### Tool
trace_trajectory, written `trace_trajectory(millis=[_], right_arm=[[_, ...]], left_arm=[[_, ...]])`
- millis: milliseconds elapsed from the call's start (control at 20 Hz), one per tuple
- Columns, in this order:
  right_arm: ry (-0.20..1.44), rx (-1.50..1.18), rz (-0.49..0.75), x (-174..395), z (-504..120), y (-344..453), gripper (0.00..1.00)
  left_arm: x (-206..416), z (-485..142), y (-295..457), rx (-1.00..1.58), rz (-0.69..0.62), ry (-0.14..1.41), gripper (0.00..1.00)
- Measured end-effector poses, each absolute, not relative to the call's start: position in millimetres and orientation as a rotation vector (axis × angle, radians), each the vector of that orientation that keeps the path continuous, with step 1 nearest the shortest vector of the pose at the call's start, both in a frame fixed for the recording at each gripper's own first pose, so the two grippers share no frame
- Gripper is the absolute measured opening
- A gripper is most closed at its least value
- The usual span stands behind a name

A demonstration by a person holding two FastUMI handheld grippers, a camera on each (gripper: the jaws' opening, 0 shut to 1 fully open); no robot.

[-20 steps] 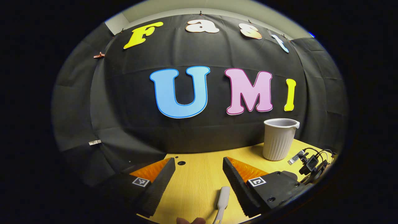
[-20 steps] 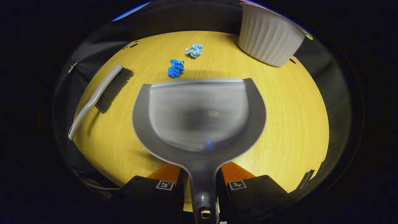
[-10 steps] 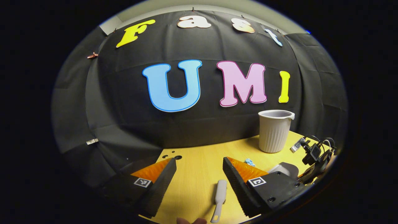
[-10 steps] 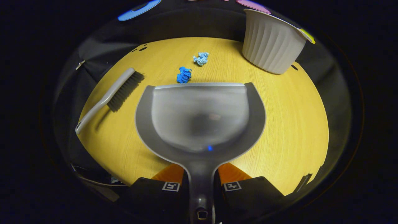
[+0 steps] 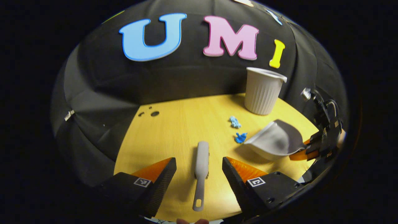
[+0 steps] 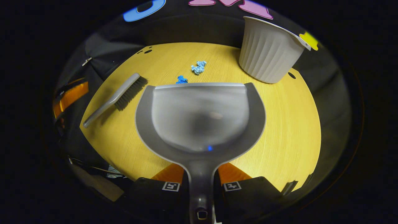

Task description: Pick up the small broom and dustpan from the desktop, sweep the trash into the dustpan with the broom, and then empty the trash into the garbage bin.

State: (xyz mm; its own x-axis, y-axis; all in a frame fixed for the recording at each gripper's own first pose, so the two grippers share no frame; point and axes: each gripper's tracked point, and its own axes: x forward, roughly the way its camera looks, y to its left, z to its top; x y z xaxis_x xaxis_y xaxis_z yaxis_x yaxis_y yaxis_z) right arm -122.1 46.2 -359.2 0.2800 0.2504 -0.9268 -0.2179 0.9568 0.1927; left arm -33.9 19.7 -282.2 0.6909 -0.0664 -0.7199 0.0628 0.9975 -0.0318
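On the yellow desktop [image 5: 174, 124] the left gripper [image 5: 199, 169], fingers wide, has tipped down over the broom [image 5: 201, 169]; the right gripper [image 6: 200, 186] stays clamped on the dustpan [image 6: 200, 118], so sweeping comes next

The left claw [image 5: 199, 169] hangs with jaws apart astride the broom [image 5: 201, 168] on the worktop [image 5: 174, 130]; right of the broom, two blue scraps [image 5: 238, 130] lie beside the dustpan [image 5: 273, 140].
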Motion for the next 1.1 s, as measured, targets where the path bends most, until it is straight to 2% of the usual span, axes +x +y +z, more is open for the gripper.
trace_trajectory(millis=[250,400,800,1100], right_arm=[[1.258,0.042,0.297,-128,-359,40,0.36],[1.262,0.05,0.282,-134,-355,29,0.36],[1.281,0.074,0.246,-142,-359,25,0.36],[1.282,0.091,0.241,-141,-355,24,0.36]], left_arm=[[-41,-344,5,-0.053,-0.121,1.033,0.95],[-40,-372,10,-0.049,-0.123,1.109,0.94],[-38,-410,4,-0.034,-0.163,1.234,0.85],[-38,-421,9,0.018,-0.155,1.255,0.71]])
